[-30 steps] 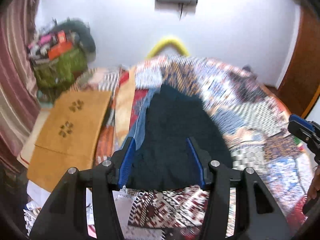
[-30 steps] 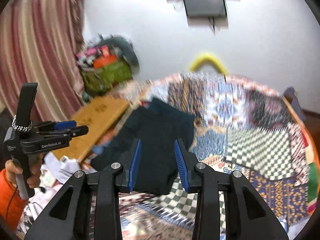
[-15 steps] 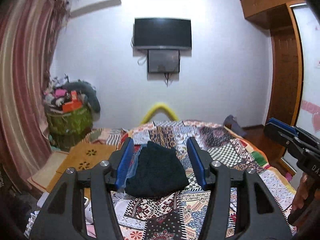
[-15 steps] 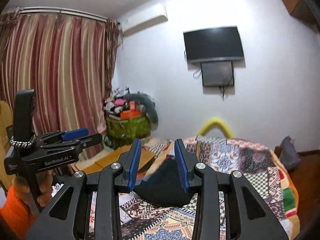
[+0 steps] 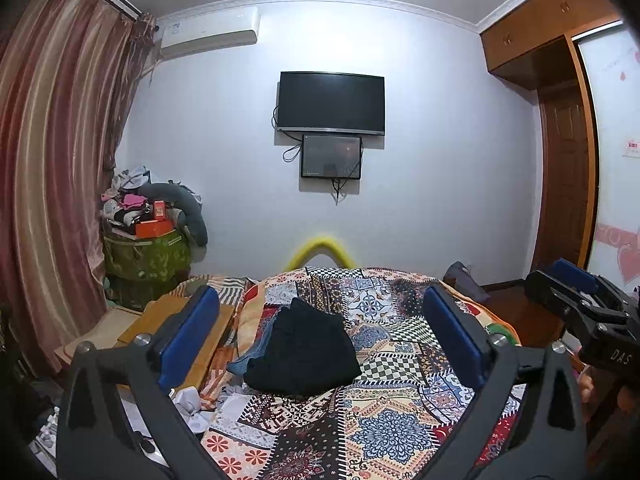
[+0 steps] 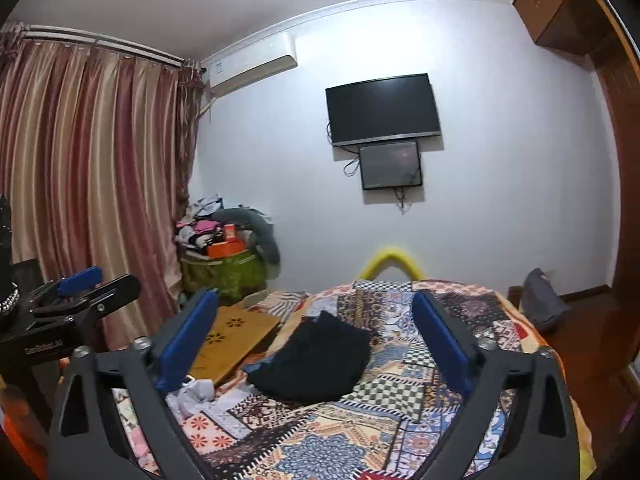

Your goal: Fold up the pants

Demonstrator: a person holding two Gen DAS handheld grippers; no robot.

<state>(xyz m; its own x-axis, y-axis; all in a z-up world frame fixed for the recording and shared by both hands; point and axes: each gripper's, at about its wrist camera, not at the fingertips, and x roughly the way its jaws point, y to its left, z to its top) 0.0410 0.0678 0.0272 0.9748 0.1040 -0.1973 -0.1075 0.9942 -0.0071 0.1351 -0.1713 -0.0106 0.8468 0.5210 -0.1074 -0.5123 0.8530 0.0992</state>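
Observation:
Dark folded pants [image 5: 306,350] lie in a compact stack on the patchwork bedspread [image 5: 392,408], on top of a blue garment [image 5: 250,358]. They also show in the right wrist view [image 6: 318,362]. My left gripper [image 5: 320,336] is open and empty, held well back from and above the pants. My right gripper [image 6: 316,338] is open and empty too, likewise back from the bed. Each gripper shows at the edge of the other's view: the right one [image 5: 576,300], the left one [image 6: 80,292].
A tan board [image 6: 230,340] lies left of the bed beside crumpled white cloth [image 6: 192,394]. A green bin piled with clutter [image 5: 146,248] stands by the striped curtain [image 5: 52,184]. A TV [image 5: 332,102] hangs on the far wall. A wooden wardrobe [image 5: 560,160] stands at right.
Both grippers pulled back and up from the pants and opened wide. The view widened from the bedspread to the whole room. The pants stayed folded on the bed.

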